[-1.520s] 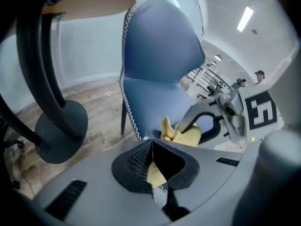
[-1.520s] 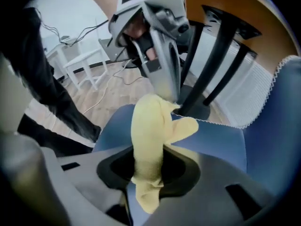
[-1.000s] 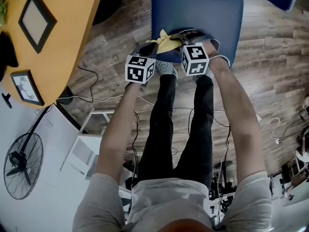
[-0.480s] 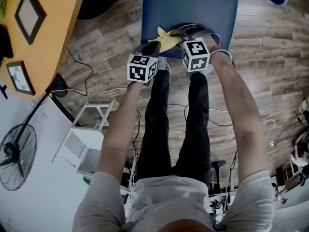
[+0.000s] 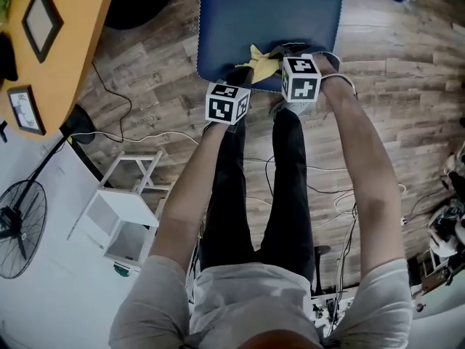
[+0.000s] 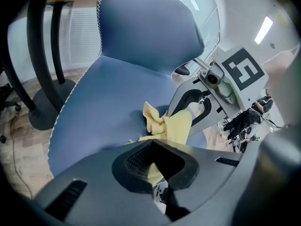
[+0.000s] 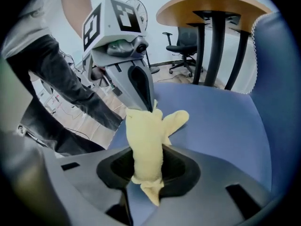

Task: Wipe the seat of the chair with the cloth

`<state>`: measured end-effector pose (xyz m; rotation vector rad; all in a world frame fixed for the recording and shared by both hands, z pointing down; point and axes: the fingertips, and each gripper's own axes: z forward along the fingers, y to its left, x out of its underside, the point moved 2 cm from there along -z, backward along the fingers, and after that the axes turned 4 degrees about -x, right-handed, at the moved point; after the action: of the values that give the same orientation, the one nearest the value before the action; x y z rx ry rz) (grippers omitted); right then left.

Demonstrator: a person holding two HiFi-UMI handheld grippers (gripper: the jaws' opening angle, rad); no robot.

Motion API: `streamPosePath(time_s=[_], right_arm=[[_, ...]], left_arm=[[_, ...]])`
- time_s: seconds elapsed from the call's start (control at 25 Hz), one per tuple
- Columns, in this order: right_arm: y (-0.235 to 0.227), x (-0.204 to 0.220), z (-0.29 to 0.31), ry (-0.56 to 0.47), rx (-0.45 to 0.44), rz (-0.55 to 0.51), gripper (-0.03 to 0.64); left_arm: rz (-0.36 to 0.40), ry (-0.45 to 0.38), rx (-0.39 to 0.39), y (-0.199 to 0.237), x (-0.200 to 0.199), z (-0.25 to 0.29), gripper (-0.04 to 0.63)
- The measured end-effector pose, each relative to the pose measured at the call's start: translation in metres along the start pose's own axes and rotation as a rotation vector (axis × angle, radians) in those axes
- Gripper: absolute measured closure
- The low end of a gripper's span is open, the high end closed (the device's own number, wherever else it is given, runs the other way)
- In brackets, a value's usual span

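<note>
Cloth (image 5: 260,64): one piece, yellow, bunched, over the front part of the one blue chair seat (image 5: 269,13), near its front edge; cannot tell whether touching it. Stretched between two grippers. Right gripper (image 5: 282,52): jaws clenched on one end, with a short tail hanging out behind them. Left gripper (image 5: 242,72): jaws almost together, pinching the other end. Further out, one wooden table (image 5: 65,42) with two picture frames (image 5: 40,22) (image 5: 25,109), then one white rack (image 5: 123,217) and one standing fan (image 5: 18,238) on the plank floor (image 5: 407,86).
</note>
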<state>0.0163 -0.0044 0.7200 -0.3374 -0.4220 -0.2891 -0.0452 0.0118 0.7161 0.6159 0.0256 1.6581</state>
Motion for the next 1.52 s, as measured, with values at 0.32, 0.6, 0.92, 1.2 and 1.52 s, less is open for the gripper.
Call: streamPosePath(time_s=[0.32, 0.6, 0.92, 1.2, 1.52], right_arm=[[0.017, 0.042, -0.015, -0.010, -0.034, 0.061, 0.483], [0.035, 0.071, -0.025, -0.037, -0.022, 0.097, 0.483], [0.060, 0.101, -0.033, -0.079, 0.029, 0.130, 0.483], [0.096, 0.164, -0.040, 0.025, 0.102, 0.153, 0.477], [0.174, 0.228, -0.087, -0.010, 0.291, 0.635, 0.477]], left_arm=[[-0.005, -0.002, -0.013, -0.042, -0.001, 0.020, 0.569], [0.036, 0.012, -0.003, -0.073, 0.000, 0.034, 0.569], [0.081, 0.036, -0.002, -0.106, 0.005, 0.048, 0.569], [0.100, 0.090, 0.065, -0.162, 0.010, 0.066, 0.568], [0.134, 0.099, 0.076, -0.176, 0.014, 0.029, 0.568]])
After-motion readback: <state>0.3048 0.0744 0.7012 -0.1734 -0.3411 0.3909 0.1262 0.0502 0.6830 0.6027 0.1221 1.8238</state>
